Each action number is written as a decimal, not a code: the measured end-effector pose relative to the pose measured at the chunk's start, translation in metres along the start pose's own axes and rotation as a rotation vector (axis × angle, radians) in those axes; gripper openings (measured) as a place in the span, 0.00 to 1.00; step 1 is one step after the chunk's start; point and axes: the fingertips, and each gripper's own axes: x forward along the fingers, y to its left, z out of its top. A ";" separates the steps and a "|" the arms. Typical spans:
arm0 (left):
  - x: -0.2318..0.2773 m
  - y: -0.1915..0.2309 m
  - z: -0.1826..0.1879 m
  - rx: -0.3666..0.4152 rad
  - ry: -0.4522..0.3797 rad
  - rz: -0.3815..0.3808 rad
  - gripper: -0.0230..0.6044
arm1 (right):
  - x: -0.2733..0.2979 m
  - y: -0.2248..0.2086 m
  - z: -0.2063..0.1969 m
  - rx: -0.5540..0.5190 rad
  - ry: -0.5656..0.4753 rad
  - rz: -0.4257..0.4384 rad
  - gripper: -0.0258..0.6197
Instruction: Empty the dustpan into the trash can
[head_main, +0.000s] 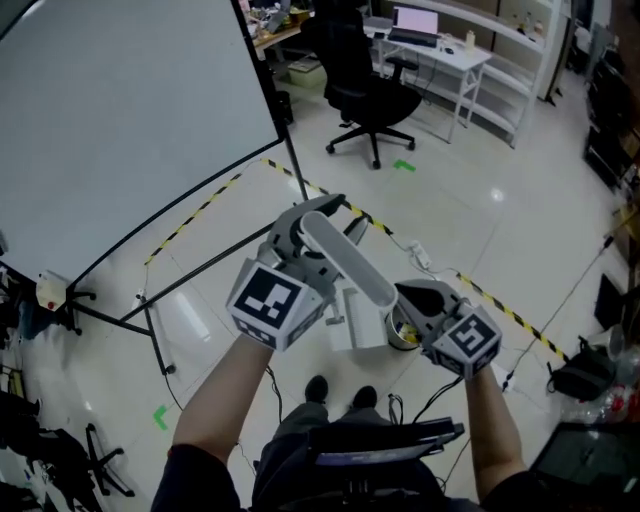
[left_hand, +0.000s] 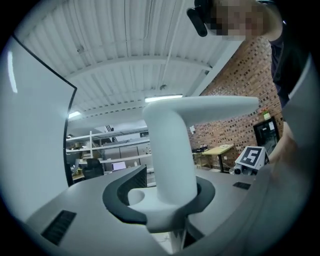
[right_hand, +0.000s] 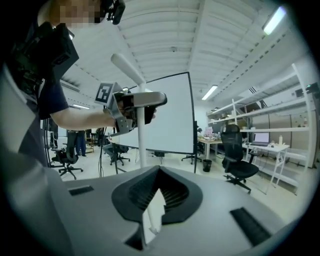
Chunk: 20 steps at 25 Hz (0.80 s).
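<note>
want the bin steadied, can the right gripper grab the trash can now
Probably not: the right gripper is shut on the dustpan's pole, so it has no free jaws, though the trash can sits close by.

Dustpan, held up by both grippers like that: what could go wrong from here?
1. The left gripper holds only the smooth round handle, so the dustpan might twist or slip as it tips.
2. The right gripper seems to pinch just a thin white edge of it, a hold that looks easy to lose.
3. The trash can looks small and sits partly under the right gripper. Whatever is tipped out could miss and land on the floor.
</note>
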 end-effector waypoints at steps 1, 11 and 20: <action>-0.007 0.005 0.000 -0.003 0.004 0.021 0.26 | 0.007 0.004 0.002 0.002 -0.003 0.023 0.06; -0.085 0.062 -0.011 -0.015 0.023 0.211 0.26 | 0.067 0.045 0.023 -0.008 0.001 0.193 0.06; -0.169 0.112 -0.022 -0.034 -0.001 0.326 0.26 | 0.130 0.094 0.047 -0.093 0.035 0.288 0.06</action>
